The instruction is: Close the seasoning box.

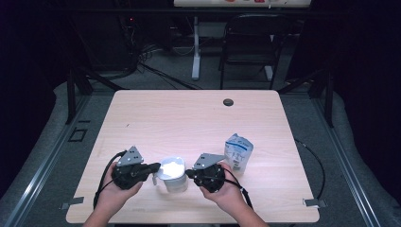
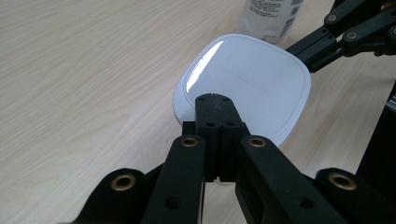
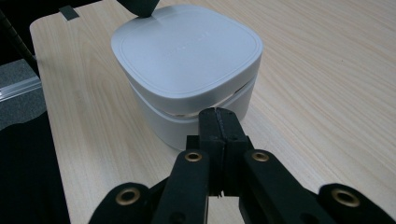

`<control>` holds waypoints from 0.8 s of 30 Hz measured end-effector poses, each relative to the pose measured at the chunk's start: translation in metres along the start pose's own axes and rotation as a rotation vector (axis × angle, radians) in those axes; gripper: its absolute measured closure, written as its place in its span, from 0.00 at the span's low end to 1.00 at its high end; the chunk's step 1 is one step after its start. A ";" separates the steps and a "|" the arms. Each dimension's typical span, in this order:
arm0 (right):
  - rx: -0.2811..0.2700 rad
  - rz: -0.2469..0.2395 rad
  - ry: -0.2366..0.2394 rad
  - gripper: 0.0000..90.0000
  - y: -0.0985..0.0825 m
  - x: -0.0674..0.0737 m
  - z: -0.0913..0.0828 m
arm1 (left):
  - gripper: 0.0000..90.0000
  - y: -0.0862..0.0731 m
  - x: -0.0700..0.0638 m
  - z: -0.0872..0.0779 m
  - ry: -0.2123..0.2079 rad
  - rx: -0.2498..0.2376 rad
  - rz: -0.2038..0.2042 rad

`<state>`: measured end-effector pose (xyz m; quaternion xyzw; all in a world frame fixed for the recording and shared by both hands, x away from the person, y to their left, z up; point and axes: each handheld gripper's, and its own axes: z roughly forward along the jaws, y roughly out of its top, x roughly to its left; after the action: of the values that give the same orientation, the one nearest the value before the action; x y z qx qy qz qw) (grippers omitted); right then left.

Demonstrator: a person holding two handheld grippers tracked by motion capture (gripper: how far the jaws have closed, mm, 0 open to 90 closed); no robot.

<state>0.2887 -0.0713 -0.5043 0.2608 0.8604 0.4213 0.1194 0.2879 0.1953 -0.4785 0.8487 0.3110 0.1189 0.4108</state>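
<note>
Both jaws pressed together, the left gripper (image 1: 152,168) and right gripper (image 1: 189,173) flank the white lidded container (image 1: 173,174) near the table's (image 1: 189,118) near edge; uneven pushing could tip it.

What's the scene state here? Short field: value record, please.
surface: light wood table
main item: white lidded container, rounded-square lid on
container place: near front edge, between the two grippers
left gripper: jaws shut, tips at the lid's edge, over the lid
right gripper: jaws shut, tips at the seam under the lid
other item: white pouch with blue print, upright, behind and right of the container, apart from it
</note>
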 end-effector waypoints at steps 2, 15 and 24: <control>0.001 -0.003 0.000 1.00 0.000 0.000 0.000 | 1.00 0.000 0.000 0.000 0.000 0.000 0.000; -0.011 -0.001 0.000 1.00 0.002 0.000 -0.002 | 1.00 -0.001 0.001 0.000 0.003 -0.006 -0.008; -0.022 0.001 -0.001 1.00 0.005 0.001 -0.005 | 0.99 -0.001 0.001 0.000 0.003 -0.005 -0.012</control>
<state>0.2877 -0.0715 -0.4974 0.2601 0.8555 0.4306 0.1226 0.2885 0.1965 -0.4792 0.8457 0.3165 0.1185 0.4130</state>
